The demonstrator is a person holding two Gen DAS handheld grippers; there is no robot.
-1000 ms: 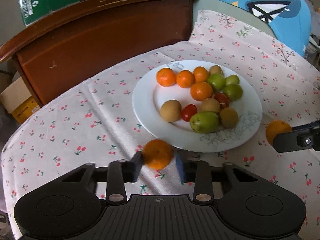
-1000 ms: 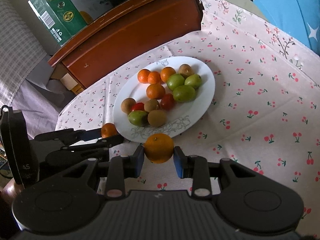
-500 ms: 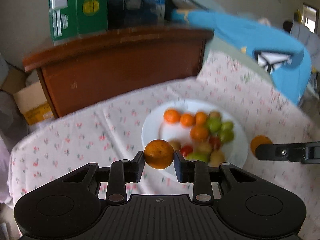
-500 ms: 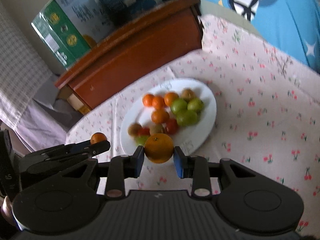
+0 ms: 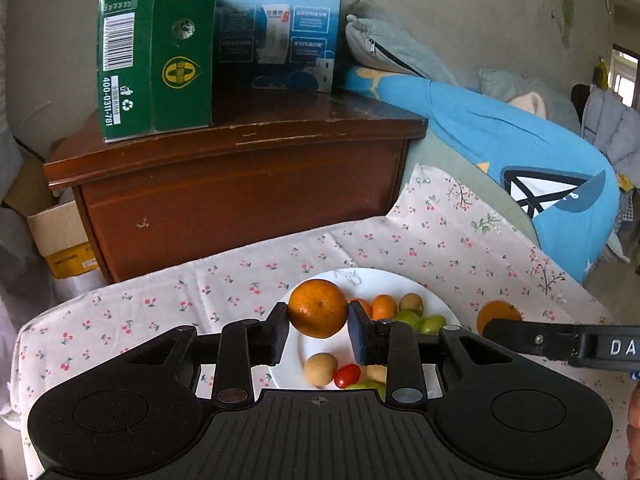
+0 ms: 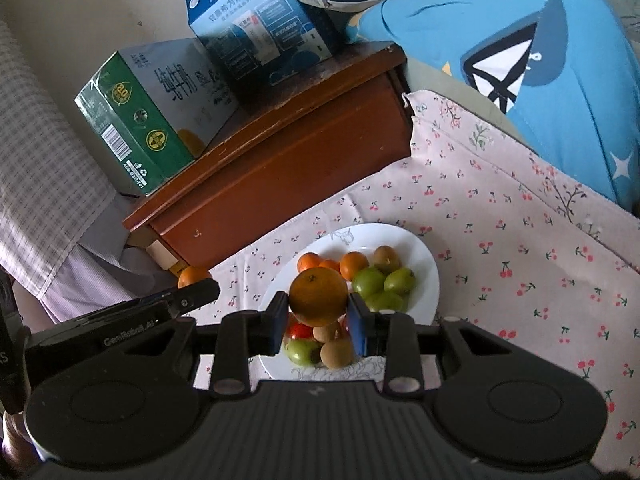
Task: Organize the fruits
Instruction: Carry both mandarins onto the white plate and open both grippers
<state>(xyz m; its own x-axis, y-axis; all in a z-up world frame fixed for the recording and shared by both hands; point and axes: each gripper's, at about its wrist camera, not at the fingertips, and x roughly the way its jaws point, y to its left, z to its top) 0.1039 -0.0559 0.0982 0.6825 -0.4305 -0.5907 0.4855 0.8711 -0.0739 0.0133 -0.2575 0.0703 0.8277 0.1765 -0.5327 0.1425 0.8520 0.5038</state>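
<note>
My left gripper (image 5: 318, 330) is shut on an orange (image 5: 317, 308) and holds it in the air above the near left part of the white plate (image 5: 296, 350). My right gripper (image 6: 319, 320) is shut on a second orange (image 6: 318, 297) and holds it above the plate (image 6: 424, 272). The plate carries small oranges (image 6: 353, 265), green fruits (image 6: 368, 282), brown fruits (image 6: 386, 259) and cherry tomatoes (image 5: 347, 375). The right gripper's orange also shows in the left wrist view (image 5: 498, 312), and the left gripper's orange shows in the right wrist view (image 6: 193, 276).
The plate lies on a cherry-print cloth (image 6: 520, 264). Behind it stands a brown wooden cabinet (image 5: 240, 184) with a green carton (image 5: 156, 48) and a blue carton (image 5: 280, 24) on top. Blue bedding (image 6: 540, 60) lies at the right. A cardboard box (image 5: 60, 236) stands left of the cabinet.
Both grippers have risen from the cloth with their oranges. The left one closed on its orange and lifted it. The plate now looks smaller and lower in both views.
</note>
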